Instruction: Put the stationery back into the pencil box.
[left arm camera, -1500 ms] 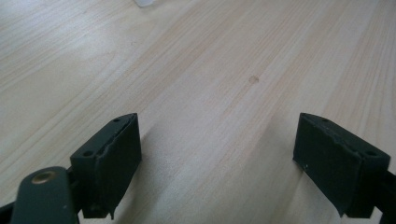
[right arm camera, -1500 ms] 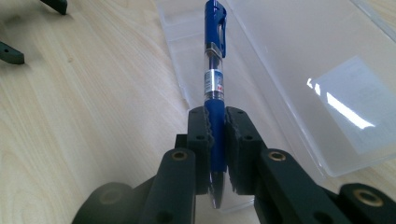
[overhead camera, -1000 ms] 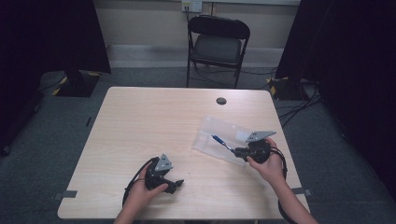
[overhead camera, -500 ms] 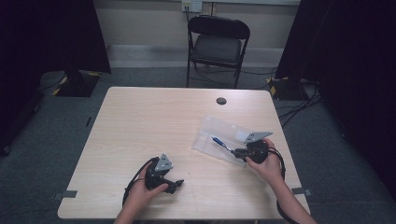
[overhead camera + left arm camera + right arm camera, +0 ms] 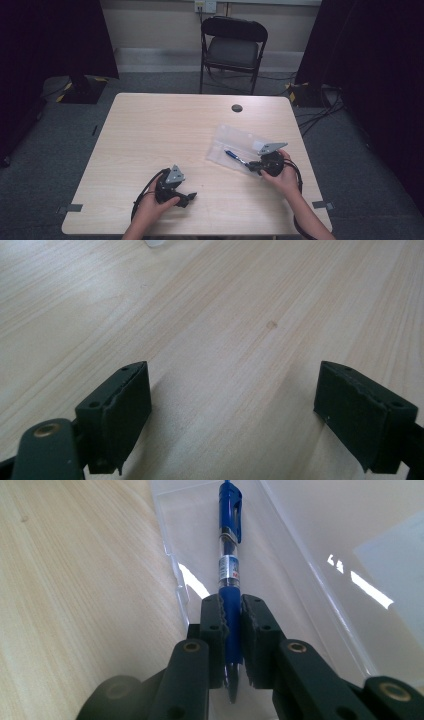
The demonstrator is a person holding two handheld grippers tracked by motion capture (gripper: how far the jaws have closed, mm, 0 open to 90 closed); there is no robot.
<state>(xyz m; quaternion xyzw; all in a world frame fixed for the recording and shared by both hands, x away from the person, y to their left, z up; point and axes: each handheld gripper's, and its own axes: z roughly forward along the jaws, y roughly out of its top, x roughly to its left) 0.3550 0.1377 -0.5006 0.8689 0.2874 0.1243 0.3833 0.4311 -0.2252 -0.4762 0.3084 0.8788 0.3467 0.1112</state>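
Nothing has visibly moved: at lower right the right gripper [image 5: 253, 166] still pinches the blue pen [image 5: 229, 570] over the clear case [image 5: 235, 146]; the left gripper [image 5: 234, 410], lower left, stays spread above the table [image 5: 150, 130].

Dim room darkening toward the high view's edges, table [image 5: 150, 135] lying evenly lit, white glare streaking the clear plastic case [image 5: 320, 580], soft shadows falling under the left gripper [image 5: 235, 410], near jaws blurring slightly
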